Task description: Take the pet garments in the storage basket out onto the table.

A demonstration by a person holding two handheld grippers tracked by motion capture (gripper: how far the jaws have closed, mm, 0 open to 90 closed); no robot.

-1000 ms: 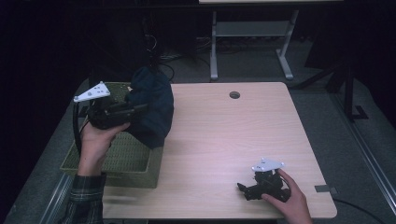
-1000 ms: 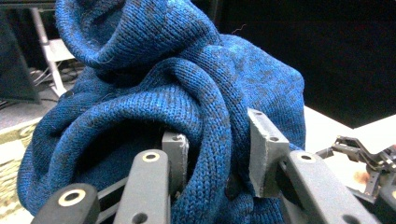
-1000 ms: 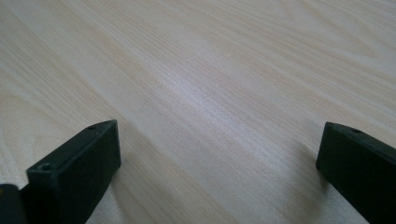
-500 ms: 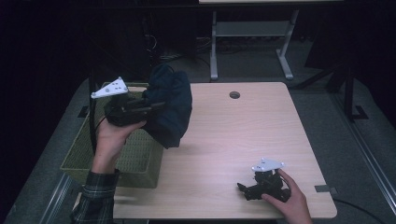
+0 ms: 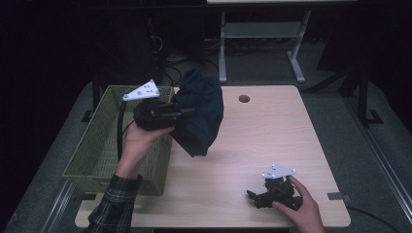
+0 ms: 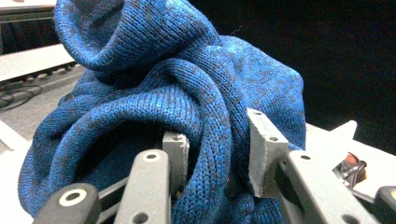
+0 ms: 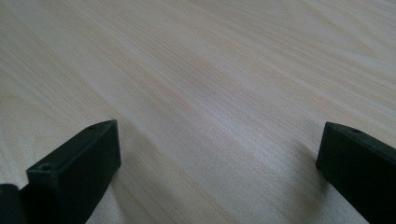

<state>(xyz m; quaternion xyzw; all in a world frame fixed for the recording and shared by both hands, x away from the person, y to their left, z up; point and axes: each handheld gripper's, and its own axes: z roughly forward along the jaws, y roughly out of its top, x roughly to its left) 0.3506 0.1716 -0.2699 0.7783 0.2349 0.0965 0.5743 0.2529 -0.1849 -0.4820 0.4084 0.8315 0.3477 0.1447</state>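
Left gripper view: left hand-held gripper (image 6: 217,158) pinching blue knit (image 6: 187,93); right hand-held gripper (image 7: 219,154) agape over table (image 7: 210,70).

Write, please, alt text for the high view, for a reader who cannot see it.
A person's left gripper holds a bunched dark blue knitted garment in the air, between a green woven basket and a light wooden table. The right gripper rests open on the table near its front edge.
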